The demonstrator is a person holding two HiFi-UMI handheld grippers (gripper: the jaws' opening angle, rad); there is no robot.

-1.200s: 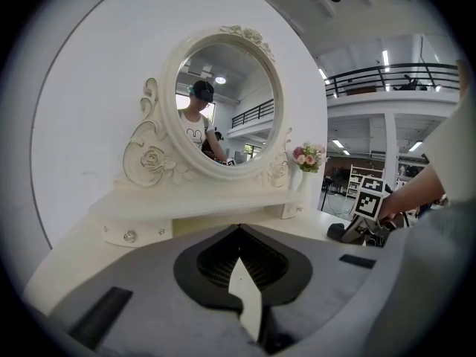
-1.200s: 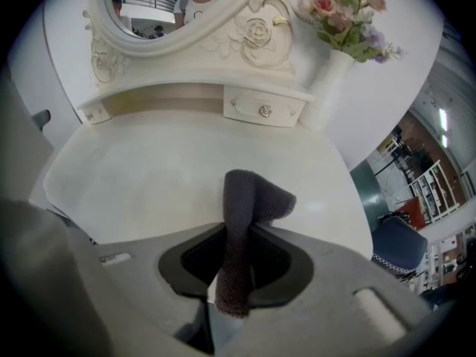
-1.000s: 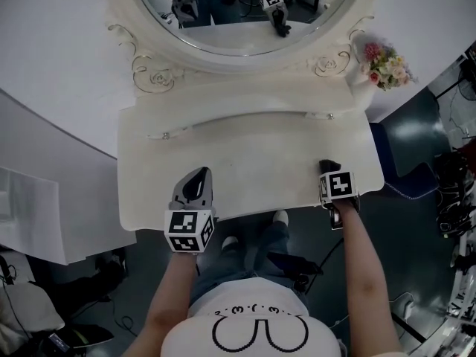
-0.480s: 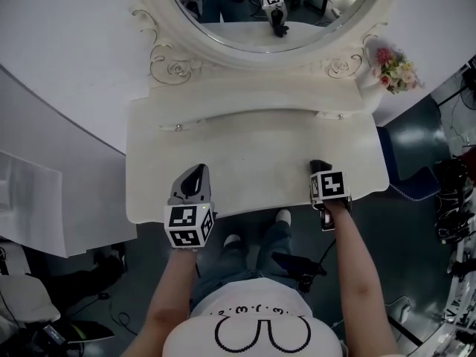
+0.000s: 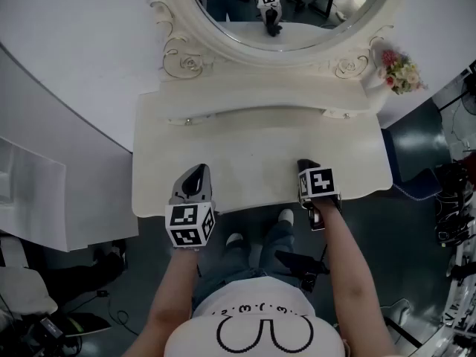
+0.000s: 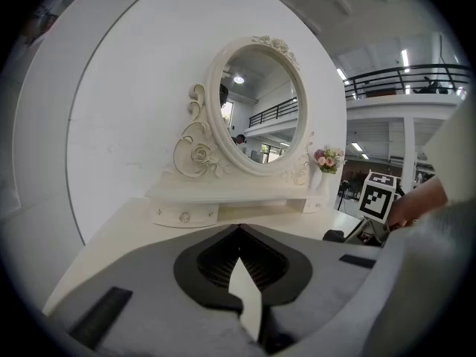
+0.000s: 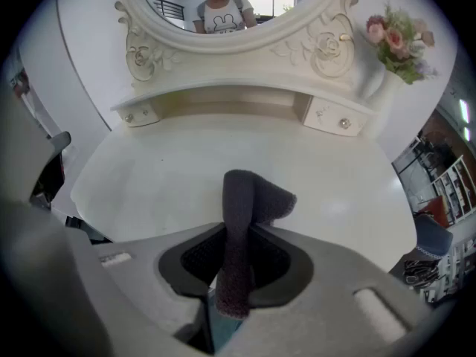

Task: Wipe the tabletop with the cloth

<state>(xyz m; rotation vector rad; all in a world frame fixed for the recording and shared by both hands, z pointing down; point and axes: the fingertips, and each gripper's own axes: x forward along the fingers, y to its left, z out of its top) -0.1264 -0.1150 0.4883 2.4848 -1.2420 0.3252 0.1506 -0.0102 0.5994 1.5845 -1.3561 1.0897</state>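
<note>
A dark grey cloth (image 5: 304, 166) lies pressed on the white tabletop (image 5: 253, 151) near the front edge, right of centre. My right gripper (image 5: 306, 171) is shut on it; in the right gripper view the cloth (image 7: 245, 199) stands folded between the jaws of my right gripper (image 7: 239, 236), over the tabletop (image 7: 171, 169). My left gripper (image 5: 198, 175) hovers at the front left of the table with its fingers together. In the left gripper view, my left gripper (image 6: 239, 230) shows its tips meeting, with only a pale sliver between the pads. The right gripper's marker cube (image 6: 379, 195) shows at the right.
An oval mirror (image 5: 290, 6) in an ornate white frame stands at the back above a raised shelf with small drawers (image 5: 260, 99). A vase of flowers (image 5: 400, 71) sits at the back right. The person's legs and shoes (image 5: 281, 216) are under the front edge. Cables and gear (image 5: 454, 192) lie at right.
My right gripper has slid the cloth leftwards along the front of the tabletop. The left gripper has hardly moved; the head view has shifted a little.
</note>
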